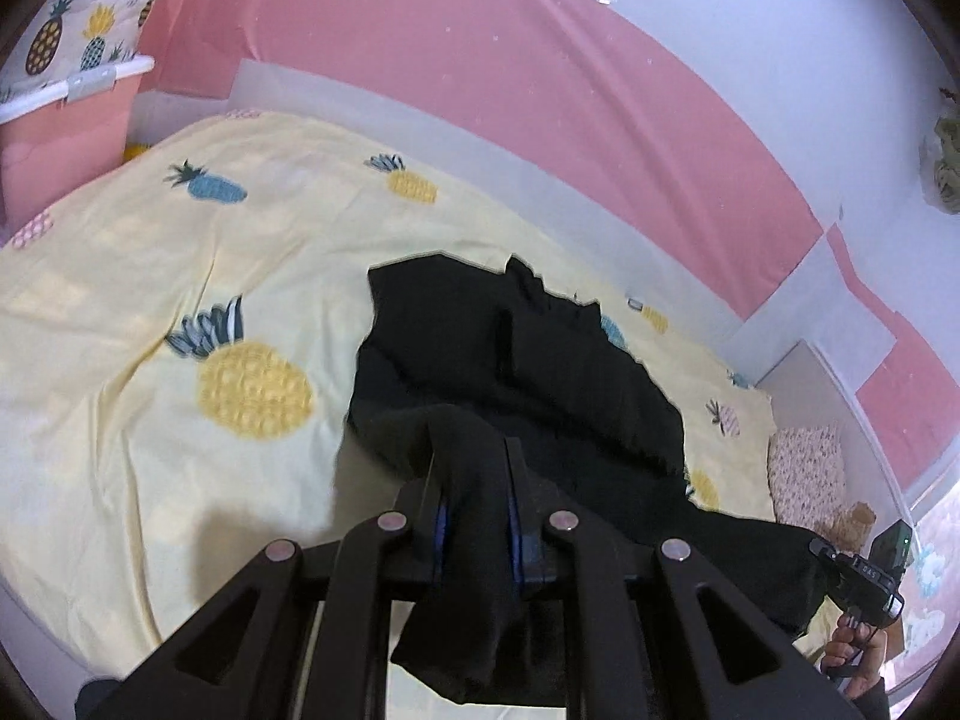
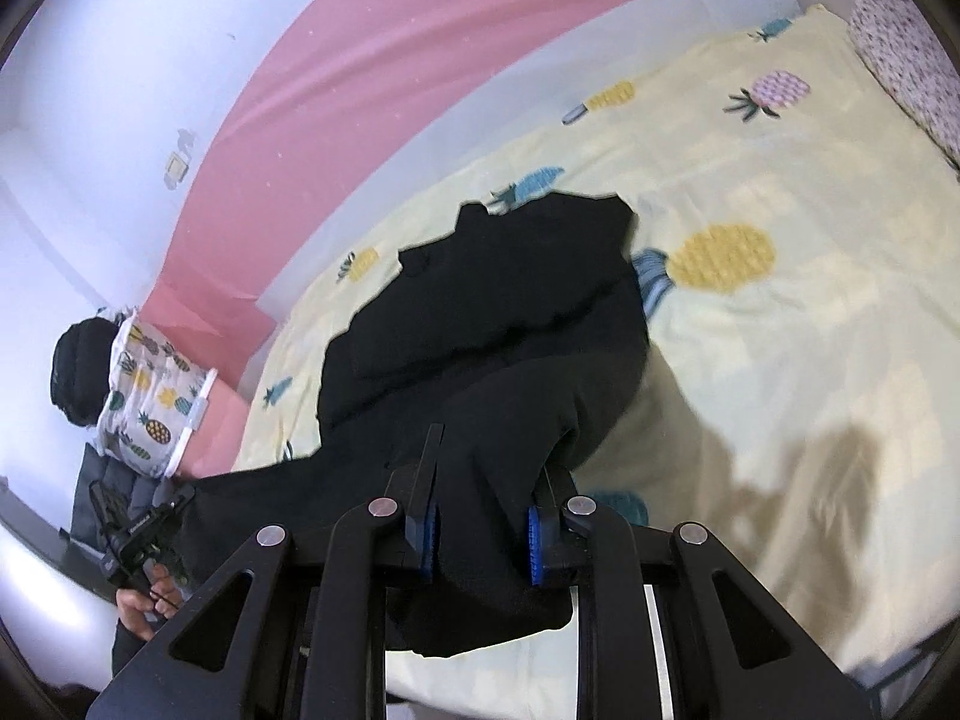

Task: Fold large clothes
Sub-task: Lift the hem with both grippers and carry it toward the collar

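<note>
A large black garment [image 1: 510, 360] lies crumpled on a yellow pineapple-print bed sheet [image 1: 150, 300], and also shows in the right wrist view [image 2: 510, 312]. My left gripper [image 1: 471, 456] is shut on one edge of the garment, and cloth hangs down between its blue pads. My right gripper [image 2: 486, 468] is shut on another edge, with cloth bunched between its pads. The near edge of the garment is lifted off the bed between the two grippers. The right gripper shows in the left wrist view [image 1: 864, 570], and the left gripper in the right wrist view [image 2: 144, 534].
A pink and white wall [image 1: 480, 60] runs behind the bed. A pineapple-print basket [image 2: 150, 396] stands at the bed's end, with a dark bag [image 2: 78, 366] beside it. A floral pillow [image 1: 810, 468] lies at the other end of the bed.
</note>
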{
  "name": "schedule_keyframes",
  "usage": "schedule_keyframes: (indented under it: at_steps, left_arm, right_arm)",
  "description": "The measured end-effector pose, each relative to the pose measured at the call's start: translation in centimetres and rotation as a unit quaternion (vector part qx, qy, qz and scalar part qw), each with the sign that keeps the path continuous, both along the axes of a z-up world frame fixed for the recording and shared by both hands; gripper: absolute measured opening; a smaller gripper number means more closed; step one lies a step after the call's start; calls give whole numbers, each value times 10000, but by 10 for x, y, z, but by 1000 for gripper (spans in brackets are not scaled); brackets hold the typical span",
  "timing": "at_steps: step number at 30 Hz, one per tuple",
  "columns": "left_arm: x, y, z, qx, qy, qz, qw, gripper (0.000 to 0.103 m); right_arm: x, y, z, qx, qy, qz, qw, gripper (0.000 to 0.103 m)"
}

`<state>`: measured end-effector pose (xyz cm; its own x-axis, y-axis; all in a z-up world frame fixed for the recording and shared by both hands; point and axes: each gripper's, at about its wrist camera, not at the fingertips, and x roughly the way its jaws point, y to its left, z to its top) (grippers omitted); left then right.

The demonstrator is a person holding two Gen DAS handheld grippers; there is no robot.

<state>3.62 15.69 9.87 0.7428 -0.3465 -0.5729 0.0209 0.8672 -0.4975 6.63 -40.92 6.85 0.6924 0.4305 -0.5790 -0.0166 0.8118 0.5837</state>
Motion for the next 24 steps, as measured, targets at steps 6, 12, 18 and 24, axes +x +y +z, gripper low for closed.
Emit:
schedule_keyframes:
  at_steps: [6,12,18,24]
  left_arm:
    - [45,0,22,-16,-157,58,9999,15]
    - [100,-2,36,61,-206,114,9997,15]
    - [164,-10,36,193,-122,141,9996,15]
    - [232,-18,22,329,74,123,9994,15]
  right_arm:
    - [39,-3,22,-4,-201,14,9998,21]
    - [93,0,38,-38,-323,-5,9995,21]
    - [156,5,42,-106,-289,-46,9995,21]
    - [217,10,30,-158,-104,-143,9997,21]
